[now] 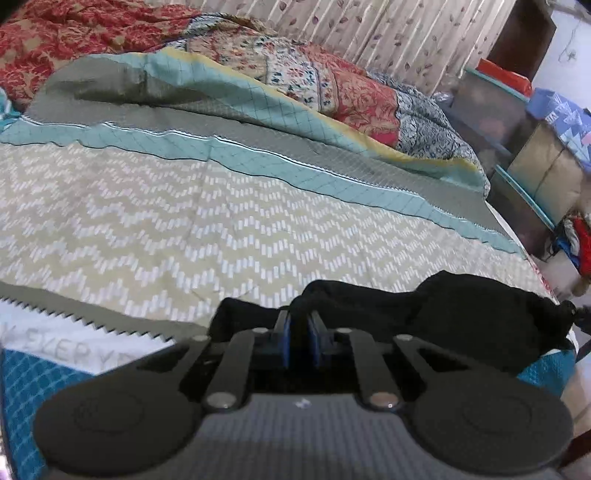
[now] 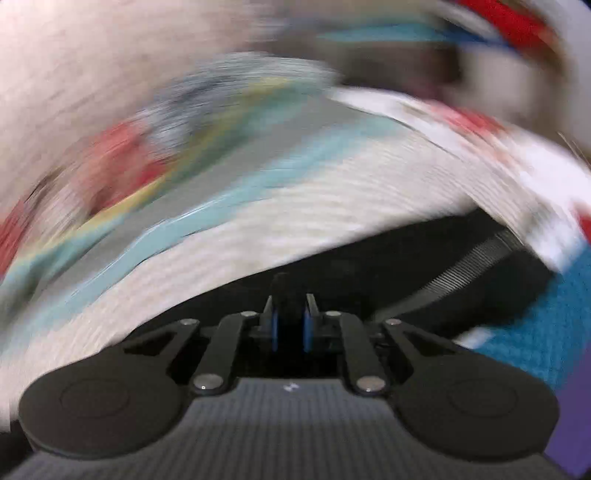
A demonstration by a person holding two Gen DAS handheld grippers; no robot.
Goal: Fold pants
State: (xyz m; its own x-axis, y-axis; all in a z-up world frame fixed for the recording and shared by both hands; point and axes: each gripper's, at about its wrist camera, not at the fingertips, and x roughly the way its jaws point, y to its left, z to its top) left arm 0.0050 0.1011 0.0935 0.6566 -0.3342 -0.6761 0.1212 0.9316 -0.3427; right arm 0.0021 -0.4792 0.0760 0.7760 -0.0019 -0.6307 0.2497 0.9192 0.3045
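"What lay ahead of my left gripper?"

"A bedspread (image 1: pixel 155 229) with a pale chevron print, a teal band crossing it beyond."

"And farther off?"

"I saw a rumpled red floral quilt (image 1: pixel 295 77) before a leaf-patterned curtain (image 1: pixel 388 33). Off to the right stood stacked boxes (image 1: pixel 546 162). My right view was too blurred."

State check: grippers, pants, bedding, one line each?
left gripper: shut on pants, black cloth pinched between the blue pads
right gripper: shut on pants, view motion-blurred
pants: black, bunched at the near edge of the bed, not folded flat
bedsheet: spread flat, zigzag pattern
quilt: rumpled, heaped at the far side of the bed
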